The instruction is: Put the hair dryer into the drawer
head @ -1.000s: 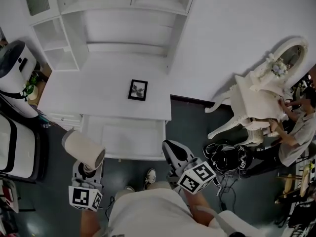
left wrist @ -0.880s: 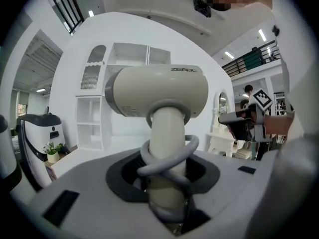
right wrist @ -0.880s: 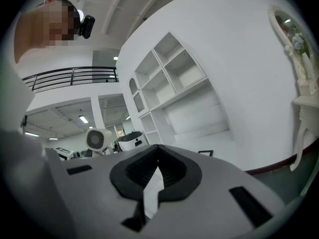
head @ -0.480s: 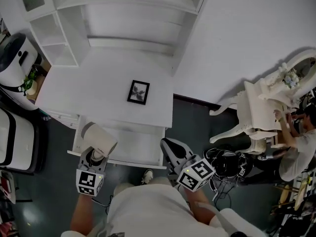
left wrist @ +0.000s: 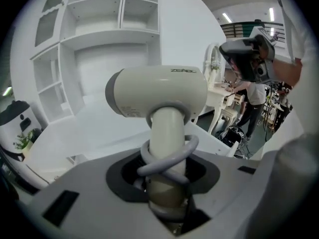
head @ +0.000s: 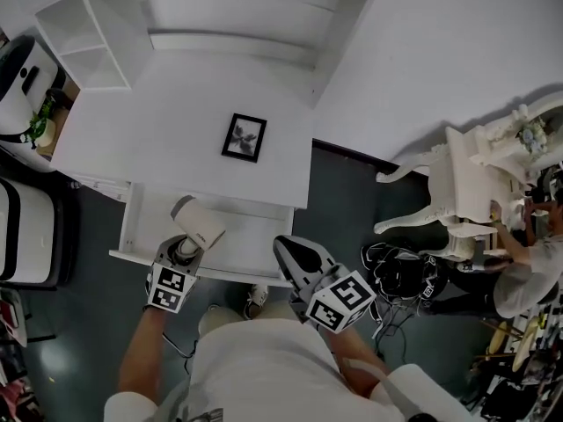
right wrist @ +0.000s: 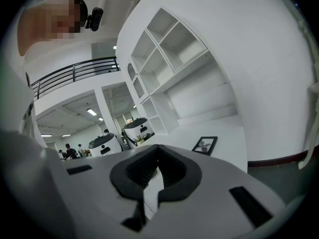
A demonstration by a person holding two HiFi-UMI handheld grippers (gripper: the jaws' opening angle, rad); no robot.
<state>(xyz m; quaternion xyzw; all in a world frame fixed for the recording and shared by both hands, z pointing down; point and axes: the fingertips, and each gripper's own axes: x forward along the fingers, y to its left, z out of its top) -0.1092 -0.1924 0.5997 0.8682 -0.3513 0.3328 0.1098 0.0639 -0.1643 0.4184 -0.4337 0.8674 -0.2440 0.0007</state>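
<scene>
left gripper [head: 184, 251] clamped on the handle [left wrist: 167, 128] of the hair dryer [head: 198, 223]. jaws sit partly apart, pads pressed against the handle's lower end. right gripper [head: 296, 259] carries nothing: jaws together at the tips, only white desk showing through the slit behind them.

hair dryer: off-white, matte, short fat barrel set crosswise on a round handle. one end of the barrel has a grey ring round it. small grey lettering on the barrel's side, too fine to read. pale grey cord [left wrist: 168, 159] wound in loops about the handle just above the jaws.

position: dryer is held over the left part of the open drawer [head: 255, 246], which is pulled out from under the white desk [head: 167, 139]. barrel is tilted up and away from the person. cannot tell whether it touches the drawer's floor.

right gripper hangs just beside the drawer's right front corner, apart from the dryer. a small black picture frame [head: 244, 137] lies on the desk, well behind the drawer.
</scene>
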